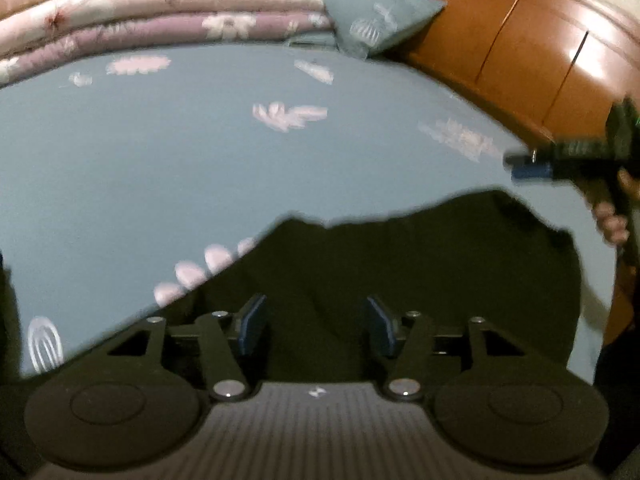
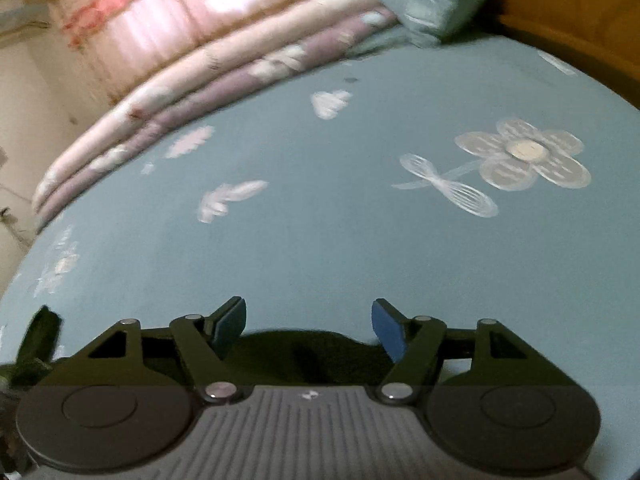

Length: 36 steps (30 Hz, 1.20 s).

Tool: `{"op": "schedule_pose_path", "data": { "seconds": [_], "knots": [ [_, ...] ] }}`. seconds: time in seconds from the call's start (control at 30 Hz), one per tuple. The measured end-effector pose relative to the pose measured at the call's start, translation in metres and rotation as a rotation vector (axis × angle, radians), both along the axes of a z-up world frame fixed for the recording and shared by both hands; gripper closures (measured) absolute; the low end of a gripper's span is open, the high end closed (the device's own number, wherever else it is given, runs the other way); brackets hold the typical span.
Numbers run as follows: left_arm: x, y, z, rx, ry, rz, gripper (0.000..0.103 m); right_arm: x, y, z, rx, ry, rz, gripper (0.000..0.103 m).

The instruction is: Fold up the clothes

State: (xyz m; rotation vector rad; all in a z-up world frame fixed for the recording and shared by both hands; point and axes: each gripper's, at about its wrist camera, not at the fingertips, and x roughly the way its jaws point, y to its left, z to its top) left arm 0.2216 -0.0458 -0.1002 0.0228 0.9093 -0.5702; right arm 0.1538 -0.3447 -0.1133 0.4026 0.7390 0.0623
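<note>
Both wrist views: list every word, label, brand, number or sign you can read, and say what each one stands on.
No readable words or numbers in either view.
Small white mark on the grey body of the left gripper: a logo, no legible letters.
The same small white mark on the grey body of the right gripper: also not legible as text.
Bedsheet: only white flower prints, no lettering.
Dark garment: no label or print visible.

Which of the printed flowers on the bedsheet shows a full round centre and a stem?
The large outlined flower in the right wrist view, right of the right tongs. The other prints are solid pinkish-white petal clusters without centre or stem.
</note>
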Motion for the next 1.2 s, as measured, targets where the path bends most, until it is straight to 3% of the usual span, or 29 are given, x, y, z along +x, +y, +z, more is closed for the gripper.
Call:
{"op": "schedule_pose_path", "data": {
  "seconds": [0.07,0.13,0.17,0.2,0.23,0.33,0.43,0.53,0.63,0.7,0.77,0.87,1.0,1.2],
  "knots": [
    [-0.004,-0.001,-0.006,-0.017,0.016,0.022,0.043,0.005,0.021,0.003,0.004,-0.036,0.052,0.03],
    [-0.008,0.001,-0.001,-0.063,0.003,0.019,0.04,0.011,0.049,0.004,-0.011,-0.065,0.12,0.038],
    [-0.009,0.002,0.001,-0.086,-0.001,0.018,0.038,0.016,0.064,0.004,-0.027,-0.074,0.159,0.052],
    [-0.011,0.002,0.003,-0.099,-0.017,0.006,0.028,0.023,0.083,0.003,-0.057,-0.073,0.213,0.06],
    [-0.012,0.001,0.003,-0.103,-0.032,-0.006,0.024,0.032,0.103,0.0,-0.104,-0.067,0.269,0.061],
    [-0.011,0.003,-0.008,-0.13,-0.04,-0.02,0.024,0.059,0.159,-0.015,-0.259,-0.051,0.413,0.061],
    [-0.016,0.011,-0.021,-0.194,-0.072,-0.011,0.023,0.084,0.188,-0.031,-0.315,0.005,0.518,0.061],
    [-0.023,0.009,-0.023,-0.171,-0.12,-0.055,0.021,0.106,0.197,-0.036,-0.269,0.081,0.579,0.061],
    [-0.025,0.01,-0.023,-0.18,-0.123,-0.059,0.021,0.125,0.196,-0.041,-0.144,0.154,0.624,0.061],
    [-0.026,0.01,-0.022,-0.178,-0.127,-0.068,0.021,0.13,0.196,-0.047,-0.084,0.177,0.657,0.074],
    [-0.029,0.012,-0.02,-0.178,-0.127,-0.073,0.021,0.132,0.199,-0.05,-0.071,0.165,0.699,0.075],
    [-0.03,0.014,-0.019,-0.182,-0.121,-0.069,0.021,0.132,0.199,-0.051,-0.056,0.143,0.709,0.091],
    [-0.033,0.021,-0.013,-0.195,-0.113,-0.033,0.021,0.128,0.201,-0.046,-0.069,0.084,0.685,0.096],
    [-0.031,0.028,-0.012,-0.187,-0.107,0.023,0.021,0.128,0.192,-0.034,-0.044,0.081,0.569,0.091]
  ]
}}
